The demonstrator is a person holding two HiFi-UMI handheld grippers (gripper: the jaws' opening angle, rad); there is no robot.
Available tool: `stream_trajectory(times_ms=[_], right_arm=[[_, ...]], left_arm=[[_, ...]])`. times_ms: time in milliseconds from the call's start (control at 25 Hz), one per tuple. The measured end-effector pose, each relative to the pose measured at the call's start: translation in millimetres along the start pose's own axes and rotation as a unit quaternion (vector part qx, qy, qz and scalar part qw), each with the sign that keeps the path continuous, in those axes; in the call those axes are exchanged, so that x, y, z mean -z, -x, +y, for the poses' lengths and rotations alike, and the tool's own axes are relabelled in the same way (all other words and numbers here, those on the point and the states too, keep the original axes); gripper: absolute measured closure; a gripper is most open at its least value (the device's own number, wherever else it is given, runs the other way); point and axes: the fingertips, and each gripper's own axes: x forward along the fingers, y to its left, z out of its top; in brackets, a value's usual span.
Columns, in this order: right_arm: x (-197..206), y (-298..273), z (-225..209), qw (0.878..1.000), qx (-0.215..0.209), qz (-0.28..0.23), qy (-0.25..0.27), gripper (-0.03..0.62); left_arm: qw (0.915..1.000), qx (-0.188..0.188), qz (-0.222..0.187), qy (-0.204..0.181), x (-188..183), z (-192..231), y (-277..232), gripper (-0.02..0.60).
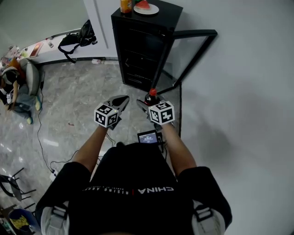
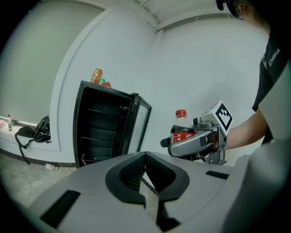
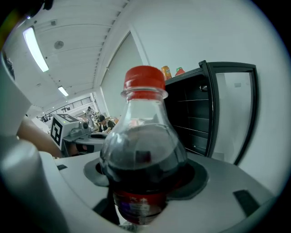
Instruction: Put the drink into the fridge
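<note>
The drink is a cola bottle [image 3: 143,154] with a red cap, standing upright between the jaws of my right gripper [image 3: 143,193], which is shut on its body. From the head view the bottle [image 1: 151,96] sits in the right gripper [image 1: 147,106], a short way in front of the black fridge [image 1: 138,50]. The fridge's glass door [image 1: 193,50] is swung open to the right. Dark wire shelves show inside the fridge [image 2: 102,123]. My left gripper [image 1: 120,102] hovers left of the bottle, shut and holding nothing. In the left gripper view the bottle [image 2: 182,129] shows beside the fridge.
An orange bottle [image 1: 126,5] and a plate with a watermelon slice [image 1: 146,7] stand on the fridge top. A white wall runs along the right. A black bag [image 1: 78,39] lies on a ledge at the back left, and a person [image 1: 14,87] sits at the far left. Cables [image 1: 41,137] trail over the marble floor.
</note>
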Motion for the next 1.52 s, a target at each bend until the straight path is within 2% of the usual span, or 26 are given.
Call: stream_trajectory(times_ms=[600, 1040, 1200, 1520], right_arm=[[1, 10, -9, 1.0, 0.006, -0.009, -0.016, 0.278], [4, 12, -14, 1.0, 0.003, -0.006, -0.014, 0.278], [5, 13, -18, 1.0, 0.001, -0.006, -0.015, 0.278], [8, 19, -32, 1.0, -0.01, -0.002, -0.018, 0.278]], left_arm=[[0.9997, 0.024, 0.003, 0.001, 4, -11, -5, 0.571], [0.9997, 0.012, 0.02, -0.006, 12, -10, -8, 0.571], [0.9998, 0.001, 0.018, -0.011, 11, -8, -9, 0.571], [0.9996, -0.028, 0.006, 0.003, 7, -7, -17, 0.571]])
